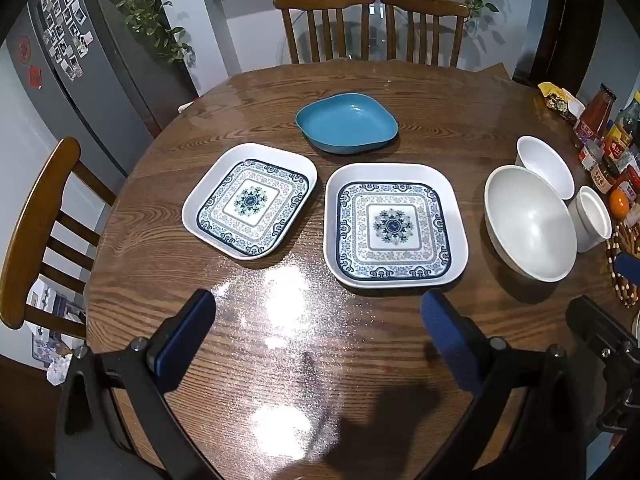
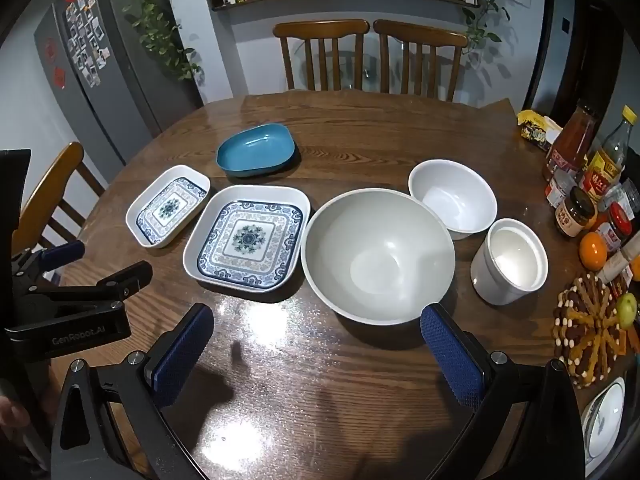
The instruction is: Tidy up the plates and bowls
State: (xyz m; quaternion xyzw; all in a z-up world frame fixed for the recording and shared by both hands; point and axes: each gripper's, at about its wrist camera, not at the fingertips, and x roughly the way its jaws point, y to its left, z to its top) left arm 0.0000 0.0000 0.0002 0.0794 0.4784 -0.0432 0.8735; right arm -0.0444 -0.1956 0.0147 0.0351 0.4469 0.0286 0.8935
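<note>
Wooden round table (image 1: 280, 92) seen from the left wrist camera, nothing stacked yet. Left gripper (image 1: 318, 334) low over the near table edge, jaws spread wide, nothing between the blue pads (image 1: 182, 344). Smaller patterned square plate (image 1: 250, 200) left of centre; larger patterned square plate (image 1: 394, 224) just beside it, apart, not touching. Blue dish (image 1: 347, 122) alone behind both. Large grey-white bowl (image 1: 530, 222) at right, with a smaller white bowl (image 1: 544, 166) and a white cup (image 1: 592, 218) close behind it.

Same table from the right wrist camera. Right gripper (image 2: 316, 354) likewise spread fully, holding nothing, right pad (image 2: 450, 354) near the rim of the large grey-white bowl (image 2: 378, 254) without a grip. Larger patterned plate (image 2: 248, 238) just left of that bowl, smaller patterned plate (image 2: 168, 206) further left, blue dish (image 2: 256, 150) behind. Smaller white bowl (image 2: 454, 198) and white cup (image 2: 510, 266) at right, each standing separately. Jars and bottles (image 2: 592, 176) along the right edge.

Judged progress: at the very start, every plate and bowl single and loose; all nesting and stacking left to do.
</note>
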